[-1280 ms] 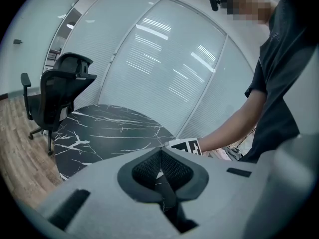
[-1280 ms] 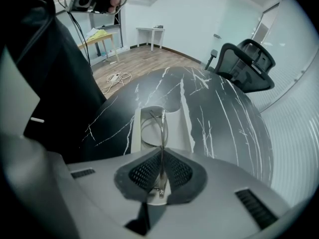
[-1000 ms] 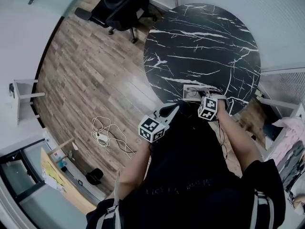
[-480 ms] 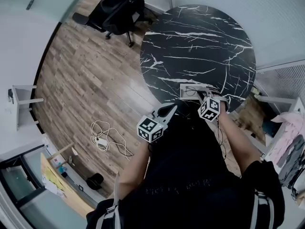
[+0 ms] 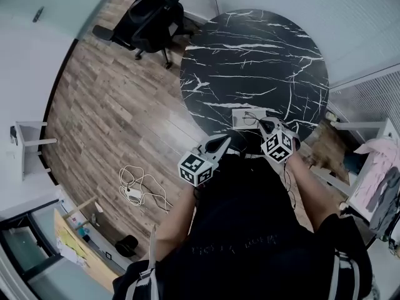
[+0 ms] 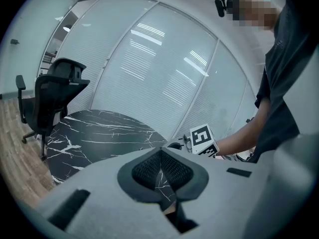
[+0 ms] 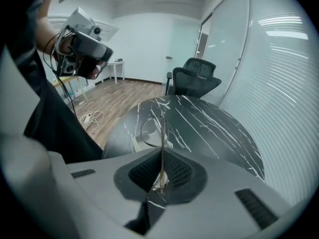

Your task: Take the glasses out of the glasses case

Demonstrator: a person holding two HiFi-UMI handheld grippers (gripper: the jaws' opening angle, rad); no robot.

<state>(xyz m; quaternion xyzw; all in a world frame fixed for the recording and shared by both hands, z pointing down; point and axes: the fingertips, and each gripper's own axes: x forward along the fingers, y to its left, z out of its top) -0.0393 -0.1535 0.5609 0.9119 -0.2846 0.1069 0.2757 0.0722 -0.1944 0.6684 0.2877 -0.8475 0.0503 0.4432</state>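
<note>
The person is standing at the near edge of a round black table and holding a pair of tongs in each hand. The right tongs are squeezing tight on a thin wire arm of the glasses. The glasses are hanging just over the pale case, which is lying on the table close to the person. I cannot tell if the glasses are touching the case or are clear of it. The left tongs are pressed together with nothing in them, and they are waiting off to the side, away from the case.

I am thinking the glasses are very light, but thin and easy to bend. The round see-through parts could scratch or crack, so the wire arm is a good place to be holding. The wire is smooth and skinny, so it could be twisting between the pads. Lifting slowly and straight up is looking like the safe way, and the case may be sliding, since nothing is holding it down
</note>
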